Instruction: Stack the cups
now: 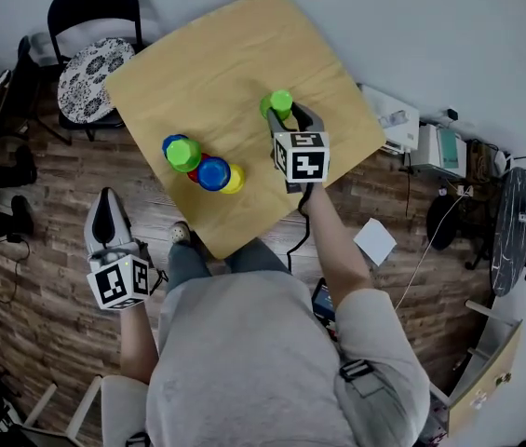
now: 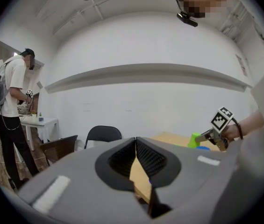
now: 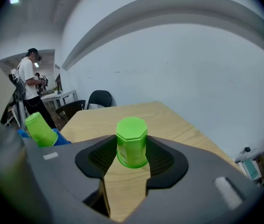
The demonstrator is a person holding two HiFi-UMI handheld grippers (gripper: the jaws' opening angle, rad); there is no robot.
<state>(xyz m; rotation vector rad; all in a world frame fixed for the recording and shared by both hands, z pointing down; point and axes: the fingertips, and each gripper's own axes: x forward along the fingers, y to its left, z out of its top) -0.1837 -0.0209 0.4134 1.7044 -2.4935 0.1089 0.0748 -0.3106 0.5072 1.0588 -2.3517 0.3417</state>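
Green cup (image 3: 132,141): bright lime plastic, standing upside down on the wooden table (image 1: 225,54), its flat eight-sided base up and its sides widening down to the rim.
Where it is: seen from the head view, about 2 o'clock from the tabletop's middle, well apart from the other cups.
Right gripper (image 1: 289,117): it's on the cup now, one jaw either side. Its own view shows the ribbed pads against the cup's flanks near the rim, with bare wood below.
Only in the right gripper view: the eight-sided top and the pad contact. From overhead the cup is just a green dot ahead of the marker cube.
Only in the head view: the whole cluster, at 8 o'clock from the held cup. There's a second green cup (image 1: 184,154) over a blue one, another blue cup (image 1: 213,173), a yellow cup (image 1: 235,180) at its 4 o'clock, and a sliver of red between them. The right gripper view catches only green on blue, at its 9 o'clock.
Left gripper (image 1: 104,220): off the table over the plank floor, at 8 o'clock from the cluster. Its own view shows the jaws pressed together with nothing in them.
Only in the left gripper view: the right gripper from the side, at 3 o'clock.
Further out: a black chair (image 1: 90,12) with a patterned cushion, at the table's 10 o'clock.
Background: a standing person in a white shirt (image 2: 14,94), seen only in the two gripper views.
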